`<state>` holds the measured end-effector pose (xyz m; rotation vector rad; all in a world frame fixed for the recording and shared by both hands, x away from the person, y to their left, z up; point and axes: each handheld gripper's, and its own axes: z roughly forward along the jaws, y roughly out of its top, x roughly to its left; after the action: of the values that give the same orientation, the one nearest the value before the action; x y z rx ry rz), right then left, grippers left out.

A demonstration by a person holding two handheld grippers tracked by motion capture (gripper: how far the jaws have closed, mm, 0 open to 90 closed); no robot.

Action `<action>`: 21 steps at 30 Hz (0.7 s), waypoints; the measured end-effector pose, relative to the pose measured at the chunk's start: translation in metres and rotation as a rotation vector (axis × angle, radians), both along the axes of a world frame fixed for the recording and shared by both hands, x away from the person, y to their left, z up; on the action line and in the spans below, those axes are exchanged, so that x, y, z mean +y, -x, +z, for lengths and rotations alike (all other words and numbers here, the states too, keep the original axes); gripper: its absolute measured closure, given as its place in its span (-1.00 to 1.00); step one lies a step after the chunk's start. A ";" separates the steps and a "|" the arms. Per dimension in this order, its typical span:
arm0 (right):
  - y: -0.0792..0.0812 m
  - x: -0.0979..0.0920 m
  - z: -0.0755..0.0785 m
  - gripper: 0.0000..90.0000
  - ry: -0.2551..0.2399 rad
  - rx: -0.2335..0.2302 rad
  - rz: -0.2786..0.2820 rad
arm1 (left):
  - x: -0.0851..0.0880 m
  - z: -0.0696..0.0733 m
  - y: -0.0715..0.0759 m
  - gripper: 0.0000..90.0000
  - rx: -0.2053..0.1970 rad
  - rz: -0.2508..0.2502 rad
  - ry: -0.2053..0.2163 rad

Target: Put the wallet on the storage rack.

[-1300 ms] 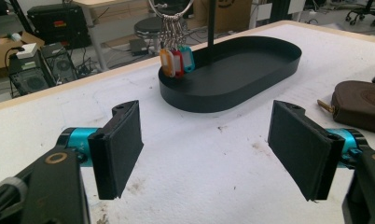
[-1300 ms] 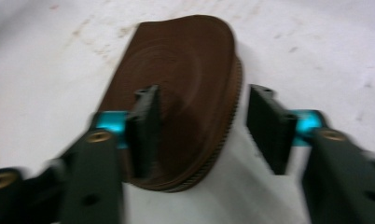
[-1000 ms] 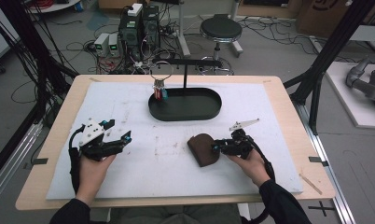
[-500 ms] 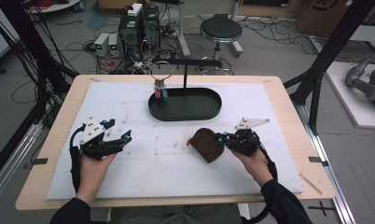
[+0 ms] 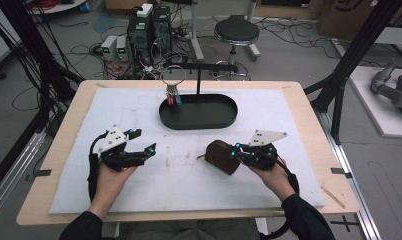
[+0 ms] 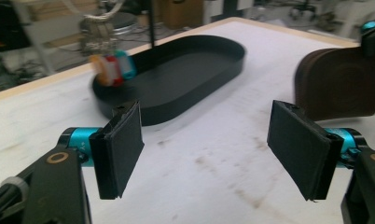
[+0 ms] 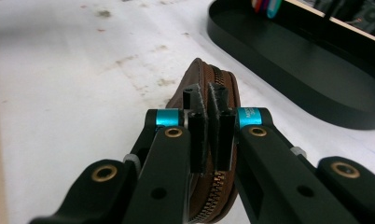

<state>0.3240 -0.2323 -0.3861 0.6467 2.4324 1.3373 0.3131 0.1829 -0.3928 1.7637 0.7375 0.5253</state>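
Right claw (image 7: 208, 133) pinching the brown pouch (image 5: 222, 156) upright — left claw (image 6: 213, 147) level, spread wide, empty.

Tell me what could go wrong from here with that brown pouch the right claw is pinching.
1. The right claw pinches just the zipper edge of the brown pouch, so the pouch might slip or swing.
2. The left claw is open and off the pouch, giving no support.
3. The black tray and its hanging keys sit close behind; a swing could bump them.
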 end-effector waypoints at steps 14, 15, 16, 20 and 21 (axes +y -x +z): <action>0.006 0.004 -0.002 0.97 0.001 0.000 0.142 | -0.077 -0.005 -0.024 -0.41 0.133 -0.360 -0.007; 0.006 0.005 -0.002 0.97 0.002 -0.002 0.153 | -0.083 -0.007 -0.026 -0.41 0.139 -0.383 -0.017; 0.006 0.005 -0.002 0.97 0.000 0.001 0.165 | -0.087 -0.007 -0.027 -0.41 0.142 -0.394 -0.021; 0.007 0.005 -0.003 0.97 0.002 0.006 0.192 | -0.101 -0.009 -0.032 -0.41 0.170 -0.439 -0.030; 0.007 0.005 -0.003 0.96 0.005 0.006 0.197 | -0.104 -0.010 -0.033 -0.42 0.181 -0.449 -0.033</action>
<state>0.3171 -0.2275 -0.3895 0.4189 2.5591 1.4021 0.3465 0.0789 -0.4032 1.9499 0.4326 0.0753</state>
